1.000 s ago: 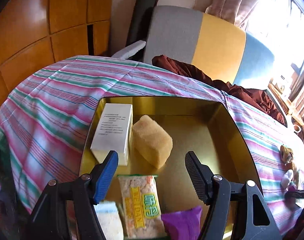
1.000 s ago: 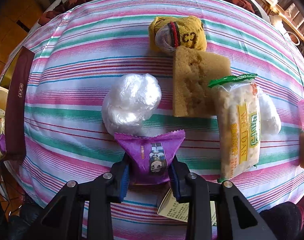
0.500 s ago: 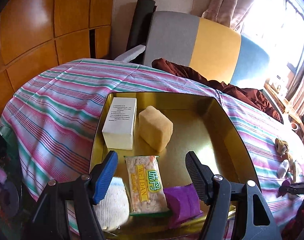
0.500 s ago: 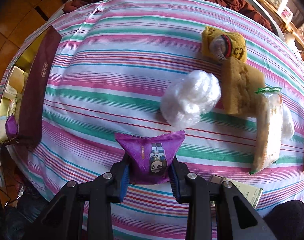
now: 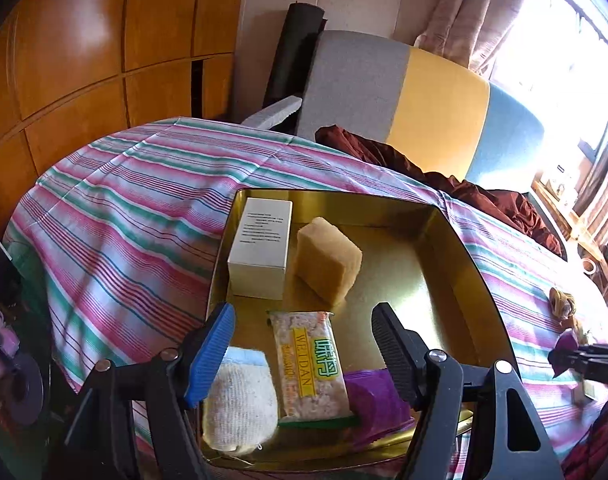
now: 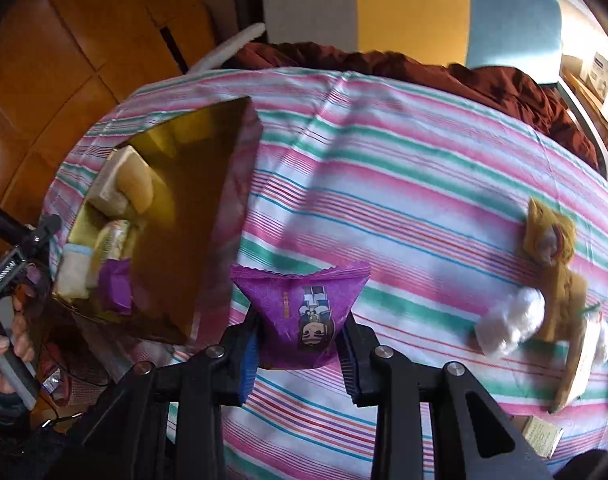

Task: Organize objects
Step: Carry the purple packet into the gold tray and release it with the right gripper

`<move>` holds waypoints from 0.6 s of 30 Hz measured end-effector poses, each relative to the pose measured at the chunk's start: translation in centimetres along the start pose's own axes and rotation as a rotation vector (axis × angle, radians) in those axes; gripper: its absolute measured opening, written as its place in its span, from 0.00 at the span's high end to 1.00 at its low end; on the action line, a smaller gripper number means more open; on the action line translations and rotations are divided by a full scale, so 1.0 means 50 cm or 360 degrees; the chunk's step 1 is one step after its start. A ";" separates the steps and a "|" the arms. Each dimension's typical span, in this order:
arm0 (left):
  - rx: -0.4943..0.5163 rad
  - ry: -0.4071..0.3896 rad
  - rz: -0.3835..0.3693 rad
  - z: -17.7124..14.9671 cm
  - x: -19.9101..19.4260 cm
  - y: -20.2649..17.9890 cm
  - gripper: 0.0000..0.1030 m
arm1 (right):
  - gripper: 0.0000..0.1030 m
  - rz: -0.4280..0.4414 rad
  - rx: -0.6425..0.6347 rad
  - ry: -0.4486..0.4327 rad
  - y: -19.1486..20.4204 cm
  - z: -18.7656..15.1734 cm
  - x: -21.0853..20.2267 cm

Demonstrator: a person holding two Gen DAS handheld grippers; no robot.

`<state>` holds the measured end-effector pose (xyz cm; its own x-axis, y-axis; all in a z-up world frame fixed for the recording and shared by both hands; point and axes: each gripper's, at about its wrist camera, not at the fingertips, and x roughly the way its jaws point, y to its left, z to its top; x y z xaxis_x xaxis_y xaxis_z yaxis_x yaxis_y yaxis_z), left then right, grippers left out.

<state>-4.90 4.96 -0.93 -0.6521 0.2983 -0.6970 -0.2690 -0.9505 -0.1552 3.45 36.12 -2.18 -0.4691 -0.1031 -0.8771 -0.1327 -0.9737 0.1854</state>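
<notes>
My right gripper (image 6: 300,344) is shut on a purple snack packet (image 6: 304,312) and holds it above the striped tablecloth, just right of the gold tin box (image 6: 192,216). My left gripper (image 5: 304,340) is open and empty, hovering over the near end of the gold tin box (image 5: 455,248). Inside the box lie a white carton (image 5: 262,248), a yellow sponge (image 5: 327,264), a rice cracker pack (image 5: 311,364), a white cloth pad (image 5: 240,404) and another purple packet (image 5: 377,400).
On the cloth at the right lie a white plastic ball (image 6: 511,320), a yellow sock bundle (image 6: 547,236), a sponge (image 6: 563,304) and a cracker pack (image 6: 579,368). A brown cloth (image 5: 463,188) and a colour-block chair (image 5: 423,104) stand behind the table. A wooden cabinet (image 5: 84,60) is at the left.
My right gripper has carried the purple packet left across the cloth, close to the gold box. My left gripper has pulled back and up, showing more of the box.
</notes>
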 end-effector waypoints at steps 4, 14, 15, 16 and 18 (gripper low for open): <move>-0.0021 -0.0026 0.0011 0.004 -0.010 0.014 0.30 | 0.68 0.0123 -0.0176 -0.0034 0.119 0.040 0.001; -0.0080 -0.0073 0.0068 0.005 -0.034 0.064 0.29 | 0.67 0.0221 -0.0308 0.0094 0.281 0.098 0.147; -0.0089 -0.0070 0.0071 0.005 -0.035 0.070 0.29 | 0.66 0.0223 -0.0306 0.0118 0.289 0.100 0.163; -0.0099 -0.0068 0.0074 0.003 -0.035 0.076 0.29 | 0.66 0.0230 -0.0304 0.0142 0.296 0.101 0.178; -0.0114 -0.0060 0.0084 0.000 -0.034 0.087 0.29 | 0.66 0.0233 -0.0295 0.0167 0.309 0.101 0.203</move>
<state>-4.96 0.33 -0.42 -0.6906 0.2492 -0.6789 -0.1831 -0.9684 -0.1692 -7.77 21.09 -5.96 -0.3772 -0.2570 -0.8898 0.0970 -0.9664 0.2381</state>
